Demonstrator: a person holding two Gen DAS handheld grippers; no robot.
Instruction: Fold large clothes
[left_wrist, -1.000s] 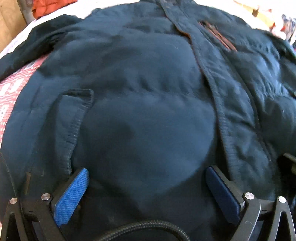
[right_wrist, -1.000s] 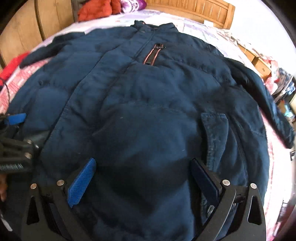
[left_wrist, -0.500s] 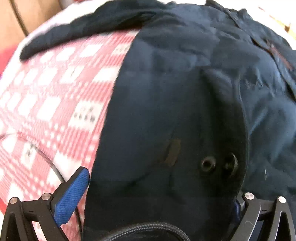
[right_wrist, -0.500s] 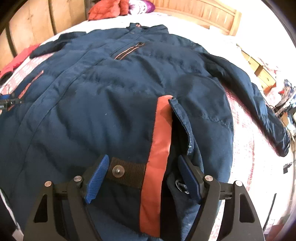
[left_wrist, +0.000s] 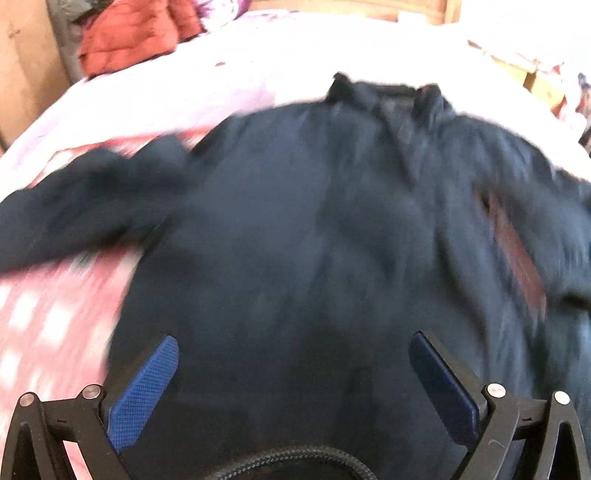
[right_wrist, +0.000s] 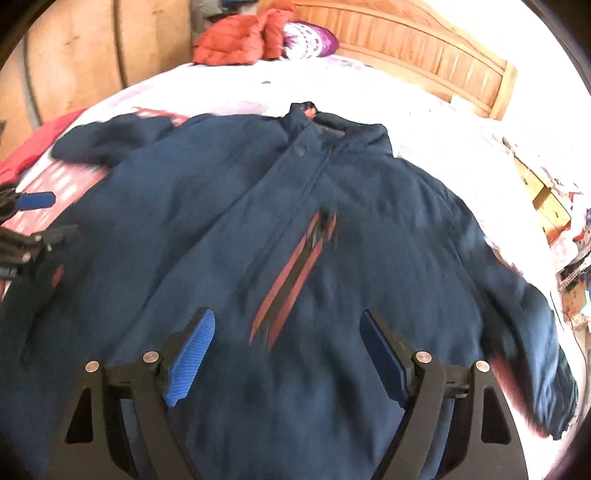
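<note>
Jacket (right_wrist: 369, 266), navy and puffy with rust-red zip trim, lies spread flat on the bed (right_wrist: 229, 88); no readable labels. Left tool (left_wrist: 293, 369) gapes empty; right tool (right_wrist: 286, 339) is opening, nothing gripped.

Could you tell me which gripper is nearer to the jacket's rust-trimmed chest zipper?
Right. The right gripper hangs just below the chest zipper, its jaws opening with nothing between them. The left gripper is over the jacket's other side, the zipper off to its right.
</note>
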